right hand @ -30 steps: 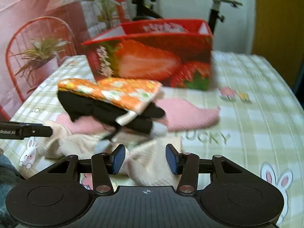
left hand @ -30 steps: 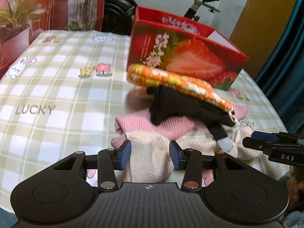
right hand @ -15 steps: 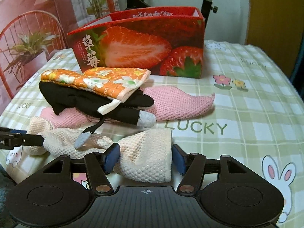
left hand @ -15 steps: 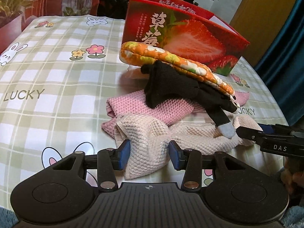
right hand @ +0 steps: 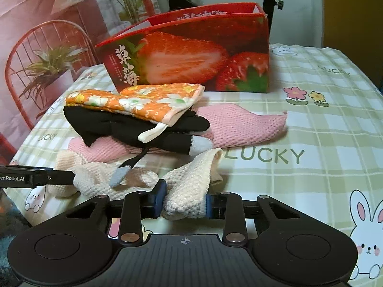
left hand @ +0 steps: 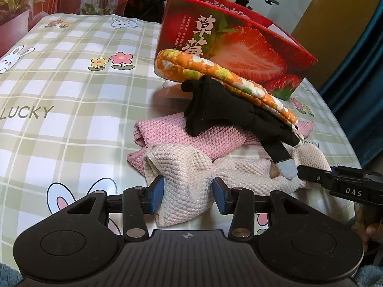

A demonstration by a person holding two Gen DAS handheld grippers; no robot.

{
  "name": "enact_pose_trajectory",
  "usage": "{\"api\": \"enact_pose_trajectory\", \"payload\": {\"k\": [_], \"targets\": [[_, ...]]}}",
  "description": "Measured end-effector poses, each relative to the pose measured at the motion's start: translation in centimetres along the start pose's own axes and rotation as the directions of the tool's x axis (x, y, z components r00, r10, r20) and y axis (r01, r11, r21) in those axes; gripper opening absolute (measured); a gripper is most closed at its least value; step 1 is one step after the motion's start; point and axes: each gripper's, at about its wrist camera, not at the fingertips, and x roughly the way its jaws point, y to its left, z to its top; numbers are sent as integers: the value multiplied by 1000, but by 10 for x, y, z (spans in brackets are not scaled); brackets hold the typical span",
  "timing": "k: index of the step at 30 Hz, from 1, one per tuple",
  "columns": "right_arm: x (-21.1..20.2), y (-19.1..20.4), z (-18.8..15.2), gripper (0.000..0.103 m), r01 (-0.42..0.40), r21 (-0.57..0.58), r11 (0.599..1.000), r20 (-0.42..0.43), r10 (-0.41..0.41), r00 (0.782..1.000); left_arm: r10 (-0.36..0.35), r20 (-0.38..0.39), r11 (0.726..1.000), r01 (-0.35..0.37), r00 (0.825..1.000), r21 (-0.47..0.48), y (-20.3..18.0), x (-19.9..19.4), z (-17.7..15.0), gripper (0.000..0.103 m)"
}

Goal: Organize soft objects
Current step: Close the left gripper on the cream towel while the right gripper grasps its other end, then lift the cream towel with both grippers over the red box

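Fingers of the left gripper [left hand: 188, 197] and right gripper [right hand: 184, 202] each clamp an end of the cream towel [left hand: 189, 179]. Beyond them lie the pink towel [right hand: 241, 125], black glove [left hand: 220, 105] and orange mitt [right hand: 141, 101]. Only the right view shows the strawberry box [right hand: 191, 57] open-topped; its contents are hidden.

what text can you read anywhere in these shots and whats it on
"LUCKY": printed repeatedly on the checked tablecloth.
"草莓": large white characters on the strawberry box.
"DAS": on the right gripper, seen from the left wrist view.
"enRobot.AI": cut off, on the left gripper, seen from the right wrist view.
Small print and rim characters on the box: unreadable.
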Motion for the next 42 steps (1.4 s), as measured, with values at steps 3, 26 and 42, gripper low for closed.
{"api": "enact_pose_trajectory", "payload": {"k": [3,26,42], "targets": [[0,0,0,27,-8,3,1000,1,8,1000,0,2,1000,0,1000,2,-1,-1,0,45],[-52,6,34,21,-77,-58,995,217,88,972,-95,344,992,60,934,111,-25,-78,17,23],[-49,-9,136,21,0,-136,991,383,53,922,-107,460,985,30,882,173,-48,-67,112,23]]}}
